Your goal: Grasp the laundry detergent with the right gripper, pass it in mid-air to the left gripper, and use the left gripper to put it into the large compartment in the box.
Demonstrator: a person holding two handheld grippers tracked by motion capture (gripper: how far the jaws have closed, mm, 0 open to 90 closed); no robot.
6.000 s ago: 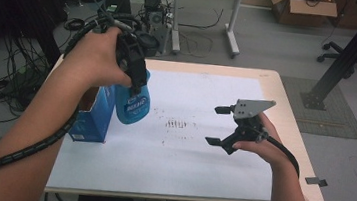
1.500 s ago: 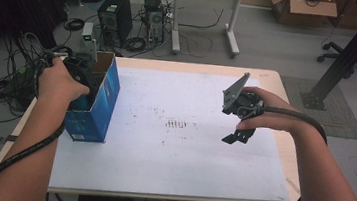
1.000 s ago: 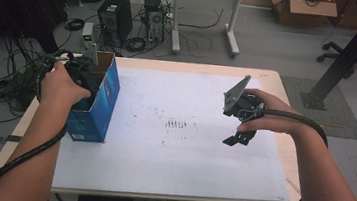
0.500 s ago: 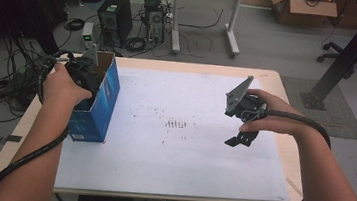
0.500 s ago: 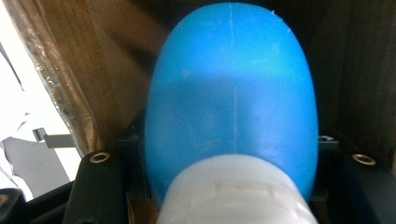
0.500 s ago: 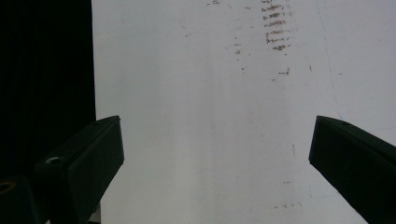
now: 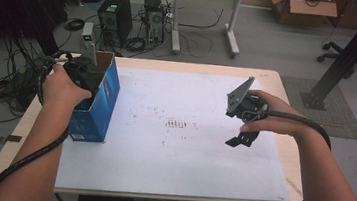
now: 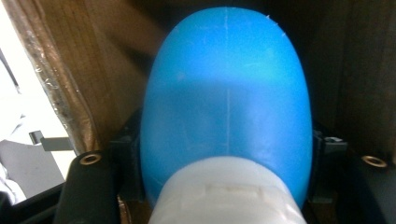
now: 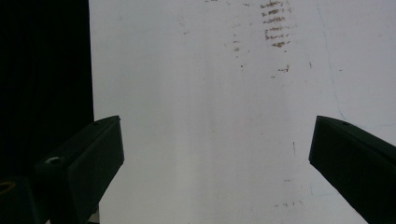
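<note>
Left tongs (image 7: 86,73) reach down into the open top of the blue cardboard box (image 7: 99,103) at the left edge of the table (image 7: 279,81), and in the left gripper view we see the blue spray bottle (image 8: 227,107) between their jaws, its white collar nearest the camera and brown cardboard walls on both sides. Those jaws have just been opening; the bottle sits between them, and they seem to be letting go, though so close up we cannot say for certain that the pads have cleared the plastic. We judge the step in hand to be the release: the bottle is inside the box and being let go. Next, we would spread the jaws a little further, then lift the left hand straight up out of the box without catching the bottle's neck or dragging the box along the white sheet (image 7: 174,170). Right tongs (image 7: 238,137) hang above the sheet on the right side of the table, well apart from the box, with jaws wide apart and nothing between them. The box holds the spray bottle; whether anything else lies under it we cannot tell.
</note>
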